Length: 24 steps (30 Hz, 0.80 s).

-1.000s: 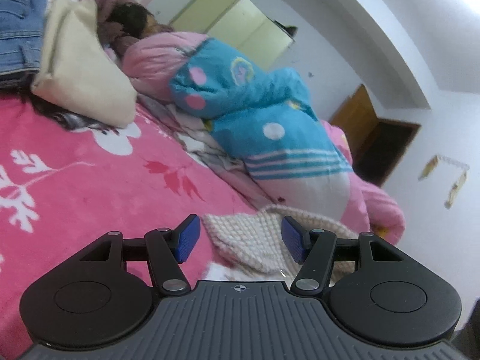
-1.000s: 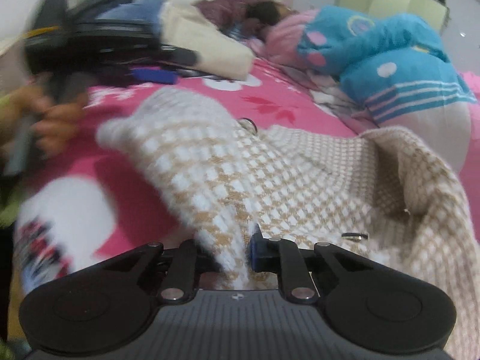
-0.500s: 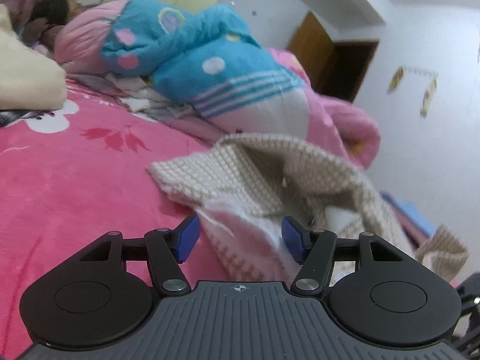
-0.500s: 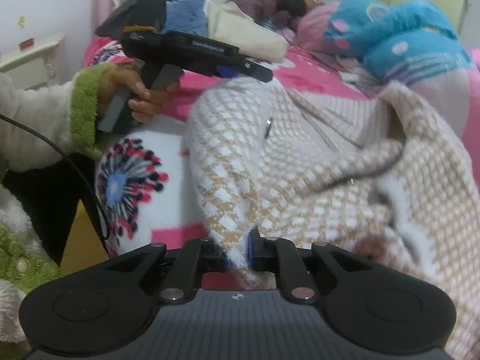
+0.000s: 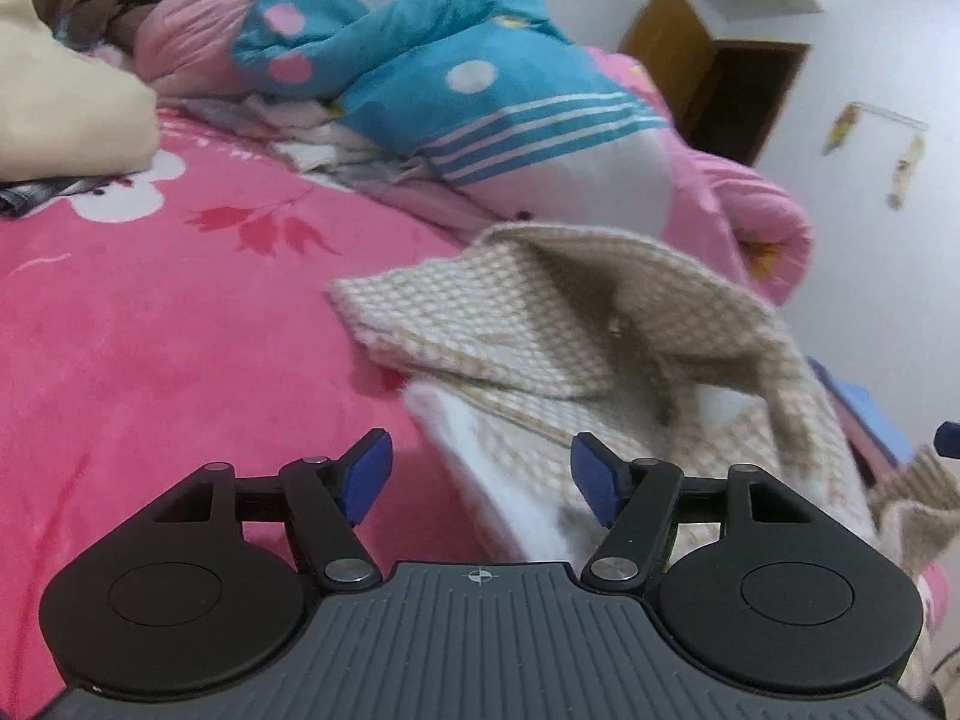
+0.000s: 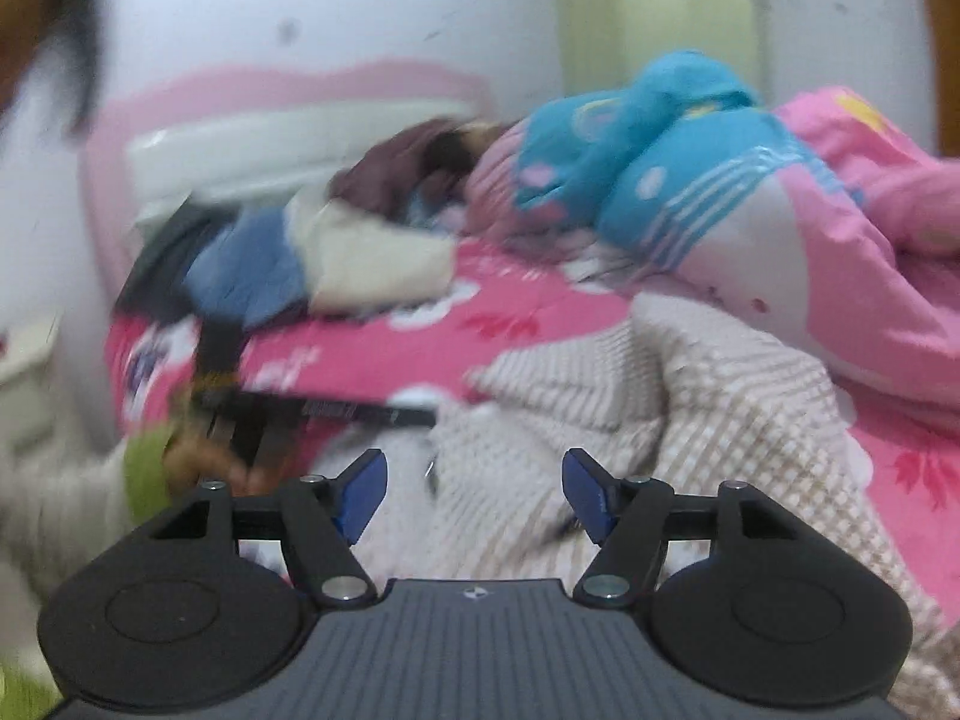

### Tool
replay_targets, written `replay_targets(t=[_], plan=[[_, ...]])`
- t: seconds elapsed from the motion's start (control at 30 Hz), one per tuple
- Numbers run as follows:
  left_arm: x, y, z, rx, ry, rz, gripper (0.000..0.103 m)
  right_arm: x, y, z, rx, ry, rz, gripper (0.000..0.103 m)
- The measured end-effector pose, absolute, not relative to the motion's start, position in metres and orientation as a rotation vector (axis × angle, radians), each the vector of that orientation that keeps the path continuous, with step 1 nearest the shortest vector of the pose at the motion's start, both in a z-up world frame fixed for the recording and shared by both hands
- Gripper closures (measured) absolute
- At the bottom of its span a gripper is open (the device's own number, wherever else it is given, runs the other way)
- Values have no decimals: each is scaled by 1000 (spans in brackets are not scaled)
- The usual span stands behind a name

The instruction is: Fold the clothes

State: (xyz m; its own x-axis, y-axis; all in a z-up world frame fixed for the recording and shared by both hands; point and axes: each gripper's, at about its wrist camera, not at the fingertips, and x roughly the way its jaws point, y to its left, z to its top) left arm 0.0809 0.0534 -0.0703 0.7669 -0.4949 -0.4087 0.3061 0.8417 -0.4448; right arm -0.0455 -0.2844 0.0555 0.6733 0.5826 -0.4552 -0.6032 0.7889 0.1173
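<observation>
Bedroom, pink floral bedspread: a checked knit sweater is lying rumpled at the bed's near edge, waiting to be folded.

The right gripper, pinching the sweater's edge half a second ago, is now hanging open above it; the left gripper is also spread wide, straddling the white lining. Released, the garment is likely awaiting a fresh grasp. Beyond, a blue-and-pink quilt is lying bunched.

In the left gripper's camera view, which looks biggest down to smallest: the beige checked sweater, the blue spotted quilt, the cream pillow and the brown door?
1. Beige checked sweater, though it lies nearest the camera.
2. Blue spotted quilt.
3. Cream pillow, cut off by the frame edge, and brown door, far away: too alike to rank.
</observation>
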Motion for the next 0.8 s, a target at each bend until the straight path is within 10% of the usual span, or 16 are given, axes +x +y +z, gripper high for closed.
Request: replay_targets(t=[0.23, 0.8], plan=[[152, 31, -56, -309, 664, -422, 7, 0, -294, 27, 109, 482, 549, 33], [196, 2, -74, -177, 819, -418, 10, 49, -323, 3, 305, 433, 624, 28]])
